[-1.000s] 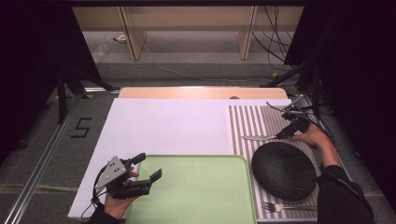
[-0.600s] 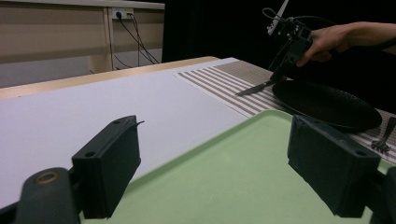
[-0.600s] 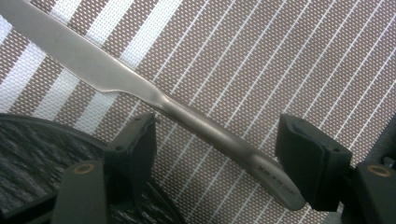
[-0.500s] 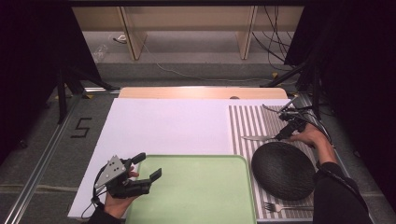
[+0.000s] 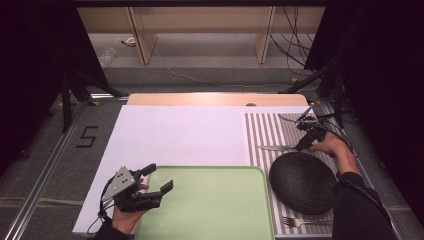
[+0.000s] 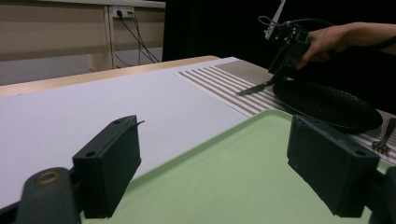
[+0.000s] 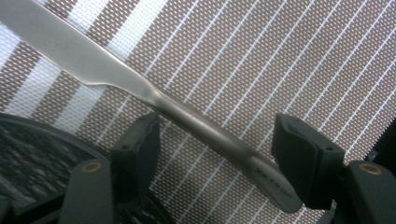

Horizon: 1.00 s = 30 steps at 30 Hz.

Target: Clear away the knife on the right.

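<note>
A silver table knife [image 5: 277, 148] [image 6: 254, 87] [image 7: 140, 88] lies on the striped placemat [image 5: 265, 130], just beyond a black plate [image 5: 302, 182]. My right gripper [image 5: 301, 145] [image 7: 219, 140] points down over the knife's handle. Its jaws have just been closing and stand on either side of the handle, still apart from it, so it is open. My left gripper [image 5: 159, 179] [image 6: 219, 154] hovers open and holds nothing, over the left edge of the green tray [image 5: 210, 200].
A fork [image 5: 300, 221] [image 6: 385, 137] lies on the placemat at the near side of the plate [image 6: 327, 102]. A white sheet [image 5: 180, 135] covers the table's middle and left. Cables trail off the table's far right corner.
The right hand has edged slightly nearer the plate and down over the knife handle. The left hand has kept still.
</note>
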Each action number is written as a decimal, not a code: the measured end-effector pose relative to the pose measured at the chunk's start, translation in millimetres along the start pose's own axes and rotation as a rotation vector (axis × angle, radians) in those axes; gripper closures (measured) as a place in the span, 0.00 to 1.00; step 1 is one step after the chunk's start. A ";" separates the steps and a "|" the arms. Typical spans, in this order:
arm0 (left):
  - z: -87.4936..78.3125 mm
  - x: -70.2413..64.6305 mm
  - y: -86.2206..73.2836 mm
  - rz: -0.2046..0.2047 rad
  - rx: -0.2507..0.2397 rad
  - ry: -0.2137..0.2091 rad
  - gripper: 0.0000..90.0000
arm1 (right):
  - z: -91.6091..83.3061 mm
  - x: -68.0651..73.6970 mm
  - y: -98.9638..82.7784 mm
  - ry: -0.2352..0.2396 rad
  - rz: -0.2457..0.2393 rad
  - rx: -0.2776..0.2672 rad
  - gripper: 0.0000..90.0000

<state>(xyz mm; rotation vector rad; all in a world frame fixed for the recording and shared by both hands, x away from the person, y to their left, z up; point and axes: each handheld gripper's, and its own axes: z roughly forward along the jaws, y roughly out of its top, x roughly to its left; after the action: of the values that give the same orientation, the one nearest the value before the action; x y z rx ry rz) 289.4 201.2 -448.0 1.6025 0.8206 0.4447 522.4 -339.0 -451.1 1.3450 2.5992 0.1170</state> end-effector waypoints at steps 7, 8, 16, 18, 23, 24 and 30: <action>0.3 0.3 0.0 -0.002 0.000 0.001 0.19 | 3.2 -0.8 -0.2 -0.009 -0.004 0.023 0.39; 0.4 0.3 0.0 -0.002 0.000 0.001 0.19 | 5.2 -0.2 0.1 -0.018 -0.006 0.032 0.40; 0.8 -0.1 -0.1 0.002 0.004 -0.002 0.19 | 5.0 0.0 2.7 -0.012 -0.014 0.054 0.42; 0.7 0.0 -0.1 0.001 0.003 -0.002 0.19 | 5.0 0.3 3.0 -0.006 -0.018 0.054 0.44; 0.8 -0.2 -0.1 0.004 0.003 -0.002 0.19 | 5.1 0.4 3.1 0.001 -0.021 0.052 0.46; 0.7 -0.1 0.0 0.002 0.003 -0.002 0.19 | 4.8 1.2 3.6 -0.002 -0.028 0.055 0.47; 0.7 -0.2 0.0 0.003 0.003 -0.001 0.19 | 4.6 3.0 5.6 0.000 -0.041 0.068 0.51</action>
<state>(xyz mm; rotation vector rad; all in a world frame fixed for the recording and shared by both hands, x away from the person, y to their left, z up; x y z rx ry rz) 289.7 200.6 -448.1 1.6064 0.8184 0.4445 526.2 -333.4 -455.1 1.3132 2.6515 0.0228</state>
